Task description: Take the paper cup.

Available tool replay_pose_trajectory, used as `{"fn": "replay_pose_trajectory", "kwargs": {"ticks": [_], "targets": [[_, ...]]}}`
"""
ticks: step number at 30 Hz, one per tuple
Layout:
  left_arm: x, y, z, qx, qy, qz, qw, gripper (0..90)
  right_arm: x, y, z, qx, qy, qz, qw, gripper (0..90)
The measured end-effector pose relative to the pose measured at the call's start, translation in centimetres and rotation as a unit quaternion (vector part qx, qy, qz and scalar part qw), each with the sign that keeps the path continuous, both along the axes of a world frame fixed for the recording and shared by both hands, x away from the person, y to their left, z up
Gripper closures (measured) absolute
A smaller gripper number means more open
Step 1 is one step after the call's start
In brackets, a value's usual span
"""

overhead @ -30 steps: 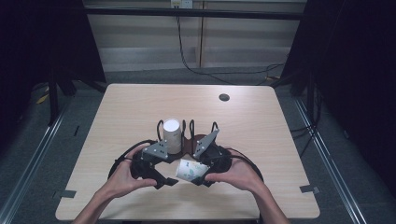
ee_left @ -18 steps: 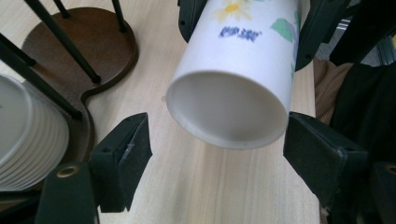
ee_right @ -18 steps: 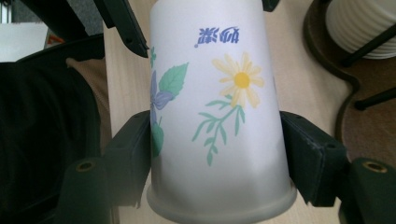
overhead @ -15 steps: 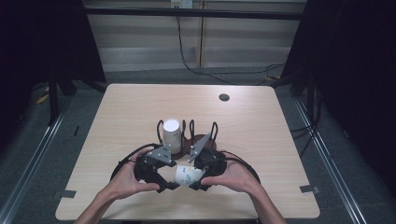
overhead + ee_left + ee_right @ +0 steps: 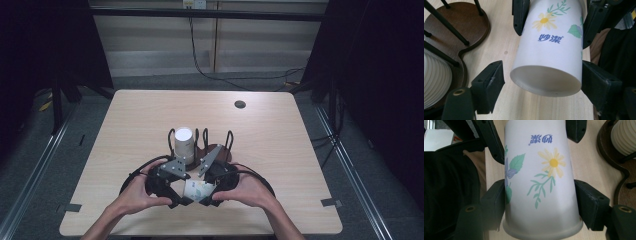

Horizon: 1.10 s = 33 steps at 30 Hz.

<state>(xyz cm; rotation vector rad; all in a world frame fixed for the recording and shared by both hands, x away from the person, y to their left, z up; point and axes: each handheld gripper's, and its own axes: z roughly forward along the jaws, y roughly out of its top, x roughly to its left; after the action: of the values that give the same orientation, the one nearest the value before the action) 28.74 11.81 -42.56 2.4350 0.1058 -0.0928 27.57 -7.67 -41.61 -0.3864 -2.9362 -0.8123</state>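
A white paper cup (image 5: 197, 190) printed with a yellow flower lies level above the table's near edge, between my two facing grippers. My right gripper (image 5: 542, 200) is shut on the cup (image 5: 539, 182) near its rolled rim, both jaws pressed to its sides. My left gripper (image 5: 542, 80) is open around the base end of the cup (image 5: 549, 50); one jaw touches it and a thin gap shows at the other. In the high view, the left gripper (image 5: 184, 195) and the right gripper (image 5: 207, 192) almost meet.
Just beyond the grippers stands a brown cup holder (image 5: 206, 150) with black upright rods, carrying a stack of ribbed white cups (image 5: 183, 142). A small dark disc (image 5: 240, 104) lies near the table's far edge. The person's hands and forearms come in at the table's near edge.
The two grippers have drawn together. The left gripper has moved right until its jaws flank the base of the cup held by the right gripper.
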Motion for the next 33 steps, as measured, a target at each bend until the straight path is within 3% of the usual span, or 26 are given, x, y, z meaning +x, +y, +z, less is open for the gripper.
{"fn": "replay_pose_trajectory", "kwargs": {"ticks": [3,8,18,24,31,33], "targets": [[-0.19,-0.04,0.03,-0.002,0.001,-0.011,0.9999,32.3,-0.05,0.02,0.03,0.002,-0.001,-0.001,1.0000,30.2],[-0.21,-0.12,0.02,-0.005,0.006,-0.013,0.9999,29.9,-0.03,-0.05,0.12,0.012,0.002,0.006,0.9999,30.4],[-0.41,-0.32,-0.03,-0.002,0.006,-0.029,0.9996,33.1,-0.16,0.05,0.07,0.008,0.008,0.016,0.9998,30.5],[-0.25,-0.19,-0.09,0.001,0.017,-0.035,0.9993,35.9,-0.21,0.07,0.02,0.013,0.006,0.020,0.9997,30.4],[-0.19,-0.06,0.10,-0.002,0.029,-0.026,0.9992,36.5,-0.13,-0.16,0.07,0.020,0.007,0.021,0.9996,29.1],[-0.21,0.00,0.11,-0.009,0.030,-0.020,0.9993,36.5,-0.08,-0.32,0.12,0.032,0.005,0.015,0.9994,23.8]]}}
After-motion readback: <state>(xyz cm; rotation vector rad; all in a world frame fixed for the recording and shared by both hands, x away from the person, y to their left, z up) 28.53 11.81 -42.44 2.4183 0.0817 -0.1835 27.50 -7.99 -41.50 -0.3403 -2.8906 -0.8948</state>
